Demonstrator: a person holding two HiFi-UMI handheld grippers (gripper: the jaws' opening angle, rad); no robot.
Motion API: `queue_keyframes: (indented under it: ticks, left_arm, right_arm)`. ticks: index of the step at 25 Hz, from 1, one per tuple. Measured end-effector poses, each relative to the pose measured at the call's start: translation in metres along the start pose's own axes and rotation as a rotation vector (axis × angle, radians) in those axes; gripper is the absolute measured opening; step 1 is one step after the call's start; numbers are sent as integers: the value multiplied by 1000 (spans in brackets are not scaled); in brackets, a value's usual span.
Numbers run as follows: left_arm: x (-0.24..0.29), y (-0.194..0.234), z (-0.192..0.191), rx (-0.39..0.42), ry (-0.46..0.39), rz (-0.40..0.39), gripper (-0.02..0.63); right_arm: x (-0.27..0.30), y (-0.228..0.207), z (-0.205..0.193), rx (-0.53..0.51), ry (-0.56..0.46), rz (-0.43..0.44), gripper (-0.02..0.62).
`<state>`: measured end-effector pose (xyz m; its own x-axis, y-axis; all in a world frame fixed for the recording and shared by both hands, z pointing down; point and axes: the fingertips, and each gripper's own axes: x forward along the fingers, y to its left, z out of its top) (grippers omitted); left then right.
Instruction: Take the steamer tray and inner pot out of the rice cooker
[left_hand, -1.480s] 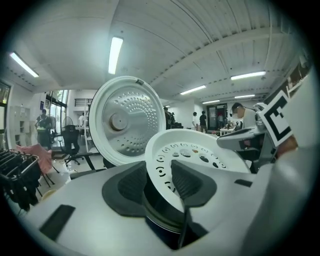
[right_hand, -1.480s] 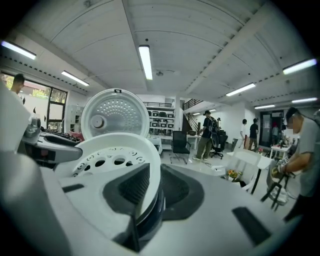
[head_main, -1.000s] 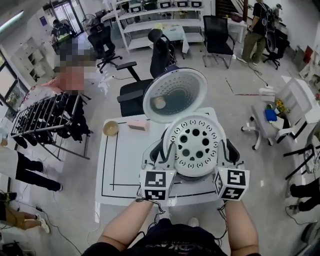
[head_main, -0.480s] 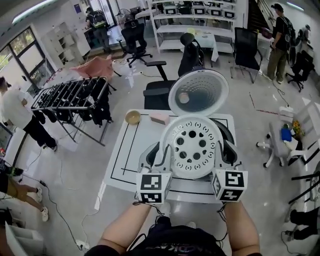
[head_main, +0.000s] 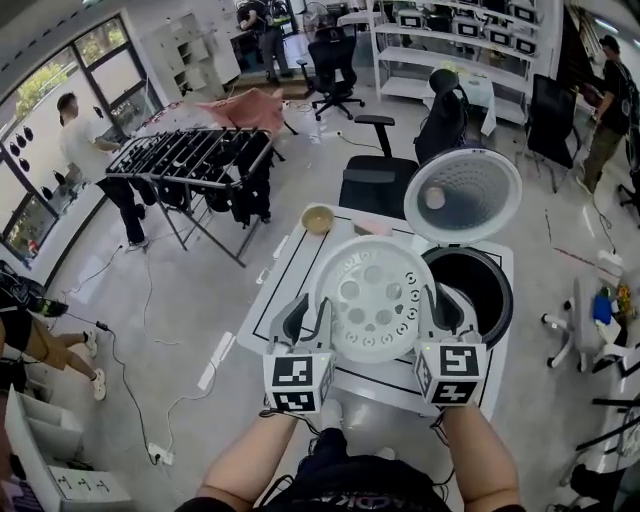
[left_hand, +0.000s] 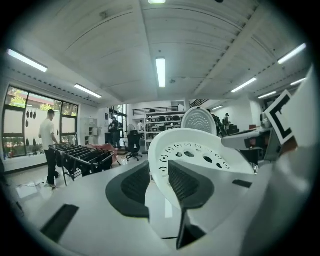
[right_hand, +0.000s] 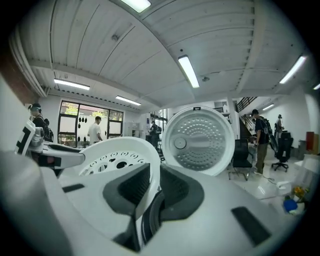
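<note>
tray check: steamer tray (head_main: 372, 300) is clear of the open rice cooker (head_main: 506, 288) and over the white table (head_main: 300, 250); inner pot (head_main: 470, 282) sits in the cooker. left gripper (head_main: 303, 318) and right gripper (head_main: 440, 312) are each clamped narrow on opposite rim edges. likely light, stiff, slick plastic; the thin rim is the hold.

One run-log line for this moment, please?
steamer tray: lifted out | left gripper: on rim | right gripper: on rim | inner pot: in cooker

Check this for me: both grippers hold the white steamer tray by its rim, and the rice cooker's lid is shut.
Wrong on the lid: the head view shows the rice cooker's lid standing open. The rest holds: the left gripper and the right gripper grip the white steamer tray by its rim.
</note>
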<state>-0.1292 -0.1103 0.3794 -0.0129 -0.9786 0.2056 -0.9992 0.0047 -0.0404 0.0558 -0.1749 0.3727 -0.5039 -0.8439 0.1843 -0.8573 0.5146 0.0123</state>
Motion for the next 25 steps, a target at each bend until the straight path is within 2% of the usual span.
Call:
queue_keyframes:
  ticks: [5,10,16,25]
  left_arm:
    - [7,48,-7,-12,34,53,117]
    - [37,95,-27,-30,38,55,117]
    - [75,138,-55,-76,100,17,115]
    - [136,166,-104,-110,189,-73,111]
  right_arm:
    - [43,35,-6,8,27,52,64]
    - [95,63,-20,16,51,64,63]
    - [146,86,-39,72,110,74,61]
    - [202,88,-84,98,197,3,60]
